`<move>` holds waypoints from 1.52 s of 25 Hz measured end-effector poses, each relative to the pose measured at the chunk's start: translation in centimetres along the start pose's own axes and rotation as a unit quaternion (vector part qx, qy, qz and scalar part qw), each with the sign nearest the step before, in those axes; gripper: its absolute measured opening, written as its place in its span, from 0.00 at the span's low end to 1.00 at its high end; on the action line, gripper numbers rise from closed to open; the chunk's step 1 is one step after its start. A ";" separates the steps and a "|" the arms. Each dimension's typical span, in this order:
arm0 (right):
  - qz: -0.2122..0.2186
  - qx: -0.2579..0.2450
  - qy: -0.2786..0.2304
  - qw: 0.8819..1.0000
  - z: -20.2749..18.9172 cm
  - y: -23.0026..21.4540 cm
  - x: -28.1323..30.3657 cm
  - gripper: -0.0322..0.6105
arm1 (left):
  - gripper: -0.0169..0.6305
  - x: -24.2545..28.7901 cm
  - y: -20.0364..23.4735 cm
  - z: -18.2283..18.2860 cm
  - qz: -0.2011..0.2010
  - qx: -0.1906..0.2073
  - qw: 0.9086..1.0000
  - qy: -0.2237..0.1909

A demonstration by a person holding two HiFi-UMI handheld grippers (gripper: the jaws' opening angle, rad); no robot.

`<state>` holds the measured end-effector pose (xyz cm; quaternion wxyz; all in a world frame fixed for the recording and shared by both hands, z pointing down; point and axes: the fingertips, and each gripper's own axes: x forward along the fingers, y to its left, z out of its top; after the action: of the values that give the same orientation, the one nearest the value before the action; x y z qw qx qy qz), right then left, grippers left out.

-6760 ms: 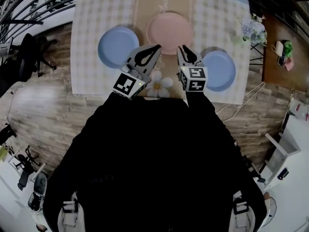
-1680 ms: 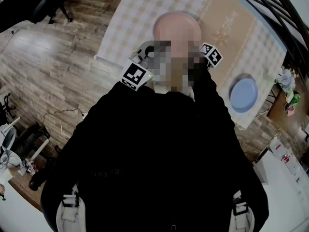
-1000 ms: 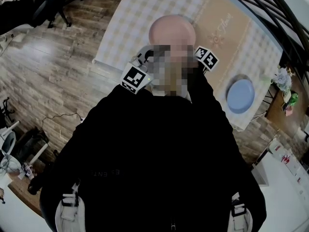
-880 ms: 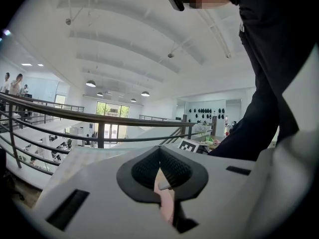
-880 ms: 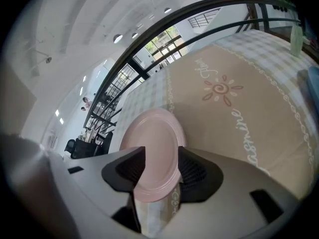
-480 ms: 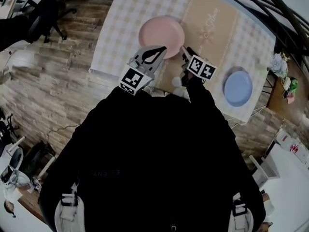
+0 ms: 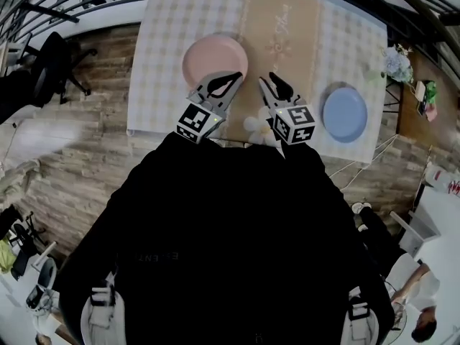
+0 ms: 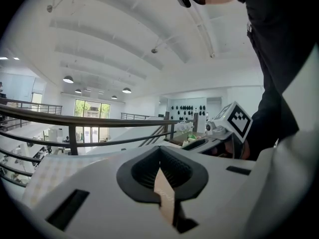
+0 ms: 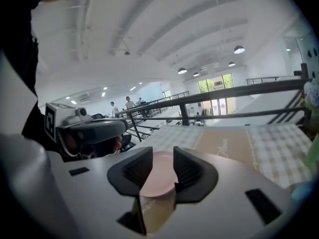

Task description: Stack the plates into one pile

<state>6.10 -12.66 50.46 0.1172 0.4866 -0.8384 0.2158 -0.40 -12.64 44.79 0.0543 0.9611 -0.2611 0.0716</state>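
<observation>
Stacking is unfinished, we judge: blue plate [image 7: 344, 113] sits well apart from pink plate [image 7: 214, 57]; left tongs [image 7: 236, 75] closed, right tongs [image 7: 268, 79] just closing yet apart, both empty.

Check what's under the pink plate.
Only the checked tablecloth shows around the pink plate. Whatever lies directly beneath is covered by the plate itself, so another plate under it cannot be confirmed.

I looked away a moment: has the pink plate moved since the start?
Yes. The pink plate has gone left, off the beige runner onto the checked cloth.
</observation>
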 end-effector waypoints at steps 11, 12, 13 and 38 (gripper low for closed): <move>-0.103 -0.022 -0.072 0.992 0.5 -4.7 -8.8 0.14 | 0.05 6.2 -6.2 1.4 -0.102 -0.003 0.995 -0.003; -0.120 -0.015 -0.075 0.990 0.0 -5.6 -9.9 0.14 | 0.05 7.0 -7.2 1.6 -0.115 -0.002 0.993 -0.003; -0.137 -0.008 -0.076 0.988 -0.5 -6.5 -11.0 0.14 | 0.05 7.7 -8.1 1.8 -0.128 0.000 0.992 -0.003; -0.401 0.232 -0.012 0.886 -18.7 -25.5 -31.8 0.22 | 0.05 23.2 -31.6 -0.6 -0.352 0.037 0.935 0.037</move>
<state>43.78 9.55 60.28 0.0674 0.7975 -0.4991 0.3323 35.49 3.10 47.07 0.0495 0.9895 0.0990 0.0927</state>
